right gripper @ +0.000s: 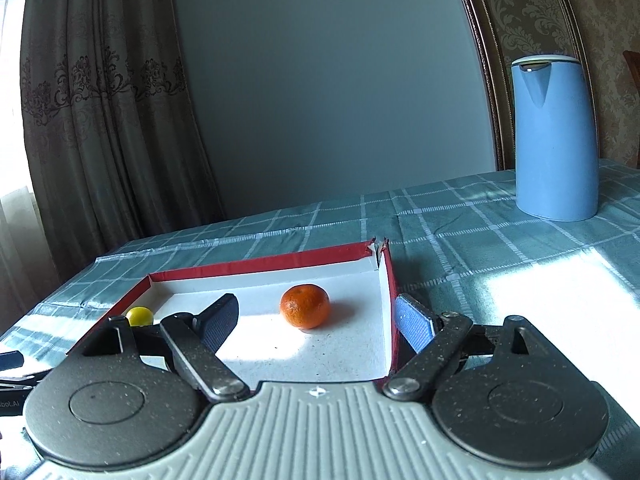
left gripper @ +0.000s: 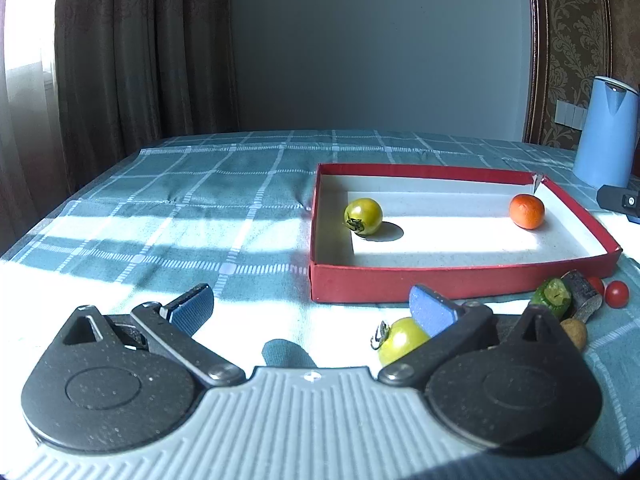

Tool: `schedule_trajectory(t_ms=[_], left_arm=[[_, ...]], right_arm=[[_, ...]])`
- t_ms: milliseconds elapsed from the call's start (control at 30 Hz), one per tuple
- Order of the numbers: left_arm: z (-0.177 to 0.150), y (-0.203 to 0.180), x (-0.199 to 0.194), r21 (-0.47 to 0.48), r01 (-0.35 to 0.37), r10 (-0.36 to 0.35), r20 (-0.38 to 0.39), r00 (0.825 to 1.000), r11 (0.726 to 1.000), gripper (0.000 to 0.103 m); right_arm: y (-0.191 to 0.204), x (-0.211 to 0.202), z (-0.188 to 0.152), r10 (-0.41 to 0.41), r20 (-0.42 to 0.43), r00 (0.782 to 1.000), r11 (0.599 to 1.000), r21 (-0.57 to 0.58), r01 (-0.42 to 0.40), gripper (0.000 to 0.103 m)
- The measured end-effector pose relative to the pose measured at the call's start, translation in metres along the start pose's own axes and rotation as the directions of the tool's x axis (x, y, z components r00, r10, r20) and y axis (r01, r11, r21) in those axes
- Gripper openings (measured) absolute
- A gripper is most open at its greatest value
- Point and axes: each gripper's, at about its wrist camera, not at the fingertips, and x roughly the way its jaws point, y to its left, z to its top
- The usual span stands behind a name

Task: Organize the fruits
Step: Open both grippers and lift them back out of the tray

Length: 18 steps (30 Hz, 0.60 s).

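A red box (left gripper: 400, 284) with a white inside holds a green tomato (left gripper: 363, 216) at its left and an orange mandarin (left gripper: 527, 211) at its far right. My left gripper (left gripper: 312, 304) is open and empty, low over the cloth in front of the box. A second green tomato (left gripper: 400, 340) lies partly behind its right finger (left gripper: 434, 314). My right gripper (right gripper: 316, 320) is open and empty over the box (right gripper: 224, 270), near the mandarin (right gripper: 305, 306). The green tomato in the box shows at the left of the right wrist view (right gripper: 139, 316).
Right of the box lie two small red tomatoes (left gripper: 616, 294), a green vegetable piece (left gripper: 554, 296), a dark chunk (left gripper: 584, 294) and a small brown fruit (left gripper: 574, 332). A blue kettle (right gripper: 554, 136) stands at the back right. The table has a teal checked cloth (left gripper: 180, 208).
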Motion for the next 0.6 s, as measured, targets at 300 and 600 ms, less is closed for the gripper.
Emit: schedule_trajectory(t_ms=[300,600], left_arm=[[-0.014,-0.001,-0.02,0.108,0.093,-0.097,0.035,0.995,0.99,0.103],[-0.019,-0.015,-0.014,0.212,0.134,-0.132,-0.026,0.991,0.968,0.103]], right_arm=[[-0.007,-0.025,-0.011,0.005,0.019,1.0,1.0,-0.001,-0.005,0.086],[0.003,-0.03,-0.019,0.004,0.016,1.0,0.998,-0.066,-0.003,0.086]])
